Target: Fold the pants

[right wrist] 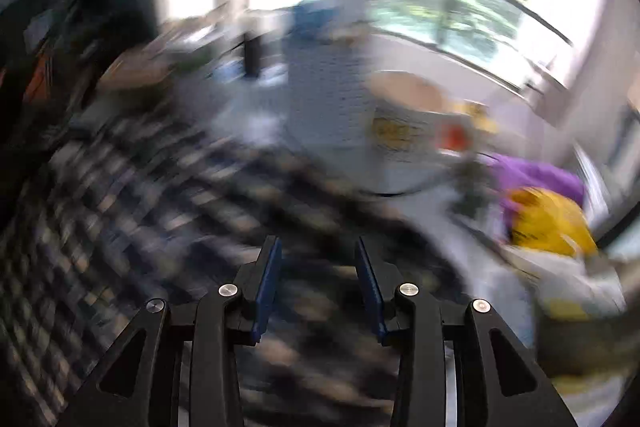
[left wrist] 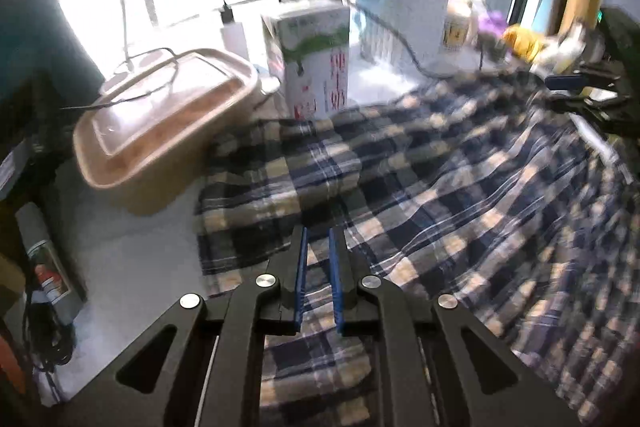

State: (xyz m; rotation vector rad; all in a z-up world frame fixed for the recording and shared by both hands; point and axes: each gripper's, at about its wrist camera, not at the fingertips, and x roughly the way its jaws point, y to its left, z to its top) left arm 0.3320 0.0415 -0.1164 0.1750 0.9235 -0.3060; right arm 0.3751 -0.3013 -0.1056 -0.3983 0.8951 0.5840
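Closest in, the left gripper has its blue pads nearly together with a fold of the plaid pants pinched between them, so I'd call that clamped on the cloth, probably to drag that edge over for a fold. The right gripper is a different story: jaws standing apart, nothing gripped that I can make out, just hanging over the same checked fabric. That view is badly smeared, so take it loosely.

The pants are spread across the white table, bunched and rippled rather than flat, running from under both tools toward the window side. One pair, as far as I can count.

Past the cloth it's cluttered. One tan lidded container sits at the pants' left edge, tilted in this lens, with a thin dark cable lying across its lid. Just behind it, one milk carton stands upright touching the hem. Then one white perforated bin, and off right something yellow and something purple. All that stuff crowds the folding space, I reckon.
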